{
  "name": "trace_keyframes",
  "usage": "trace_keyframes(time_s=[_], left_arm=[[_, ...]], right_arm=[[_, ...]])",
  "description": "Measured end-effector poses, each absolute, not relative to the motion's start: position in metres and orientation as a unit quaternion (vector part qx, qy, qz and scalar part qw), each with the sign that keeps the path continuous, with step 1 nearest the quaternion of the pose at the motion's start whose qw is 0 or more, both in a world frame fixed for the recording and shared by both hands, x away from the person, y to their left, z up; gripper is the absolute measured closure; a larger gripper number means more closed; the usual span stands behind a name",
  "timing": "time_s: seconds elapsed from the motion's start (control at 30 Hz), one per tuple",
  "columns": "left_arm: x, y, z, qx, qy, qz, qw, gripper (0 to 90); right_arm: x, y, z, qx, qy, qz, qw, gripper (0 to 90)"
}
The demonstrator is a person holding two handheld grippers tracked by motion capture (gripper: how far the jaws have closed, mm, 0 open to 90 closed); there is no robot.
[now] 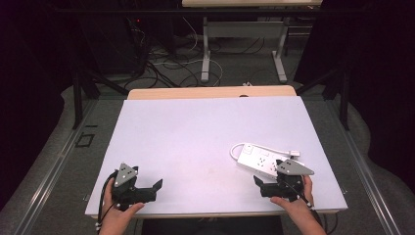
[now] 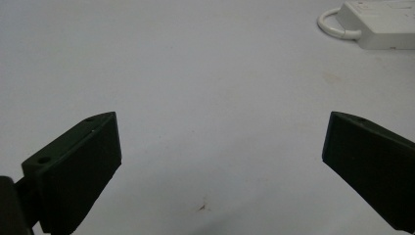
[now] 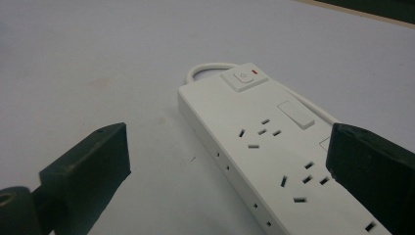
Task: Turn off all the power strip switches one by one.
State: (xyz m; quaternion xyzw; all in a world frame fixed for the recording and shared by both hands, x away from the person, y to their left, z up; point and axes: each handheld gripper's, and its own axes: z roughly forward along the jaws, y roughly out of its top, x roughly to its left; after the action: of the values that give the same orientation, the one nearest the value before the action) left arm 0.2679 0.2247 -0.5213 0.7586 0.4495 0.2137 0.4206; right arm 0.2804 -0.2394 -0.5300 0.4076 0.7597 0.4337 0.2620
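Note:
A white power strip [image 1: 259,160] with its white cable [image 1: 274,148] lies on the white table sheet [image 1: 195,142] at the right front. My right gripper [image 1: 260,185] stands open just in front of the strip; in the right gripper view the power strip [image 3: 264,147] reaches between the jaws, its switch [image 3: 243,77] at the far end. My left gripper [image 1: 155,187] rests open at the left front with nothing between its fingers. In the left gripper view the power strip [image 2: 381,24] lies far off at the upper right.
The table's wooden far edge [image 1: 210,92] shows beyond the sheet. Behind it, cables [image 1: 166,63] lie on the floor around the legs of another desk [image 1: 244,44]. A small brown mark [image 2: 201,207] is on the sheet near the left gripper.

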Motion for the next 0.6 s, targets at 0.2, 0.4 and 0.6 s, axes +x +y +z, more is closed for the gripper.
trace_keyframes(time_s=[0.2, 0.4, 0.6], left_arm=[[0.267, 0.227, -0.52, 0.755, 0.456, 0.213, 0.42, 1.5], [0.265, 0.226, -0.521, 0.757, 0.46, 0.209, 0.414, 1.6], [0.263, 0.226, -0.521, 0.755, 0.461, 0.211, 0.415, 1.6]], right_arm=[[0.278, -0.235, -0.53, 0.406, 0.766, 0.427, 0.258, 1.9], [0.28, -0.233, -0.529, 0.413, 0.759, 0.435, 0.252, 2.2], [0.284, -0.228, -0.528, 0.409, 0.763, 0.428, 0.26, 8.4]])
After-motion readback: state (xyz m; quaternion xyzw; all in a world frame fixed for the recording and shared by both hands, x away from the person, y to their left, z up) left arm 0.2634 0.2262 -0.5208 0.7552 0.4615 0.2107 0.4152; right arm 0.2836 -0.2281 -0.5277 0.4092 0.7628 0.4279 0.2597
